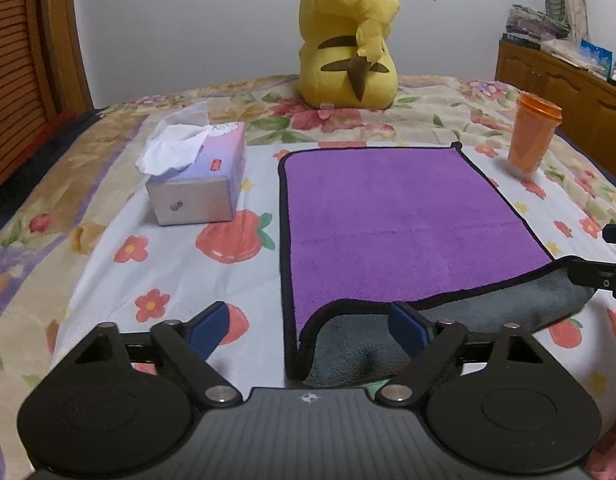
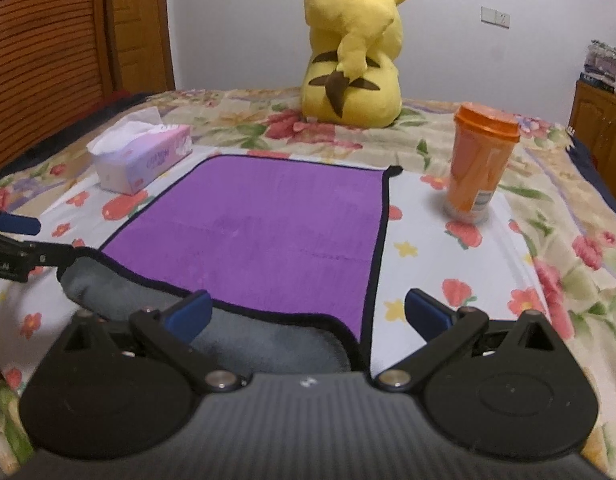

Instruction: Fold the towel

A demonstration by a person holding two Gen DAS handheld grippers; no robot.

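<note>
A bed [image 1: 108, 264] under a flowered sheet carries everything. On it lies one purple towel [image 1: 396, 216], black-edged, spread flat except for its near edge, which is raised and curled so the grey underside shows. The left claw [image 1: 308, 322] hangs released at 6 o'clock of the towel, jaws wide, the towel's near left corner between them but not pinched. The right claw [image 2: 306, 310] is likewise spread wide at the near right corner, gripping nothing. One yellow plush toy [image 1: 348, 40] sits at 12 o'clock, well beyond the far edge. One tissue box [image 1: 198, 172] stands at 10 o'clock, near the left edge; one orange cup [image 2: 480, 164] at 2 o'clock, apart from the right edge. Bare sheet runs along both long sides.
</note>
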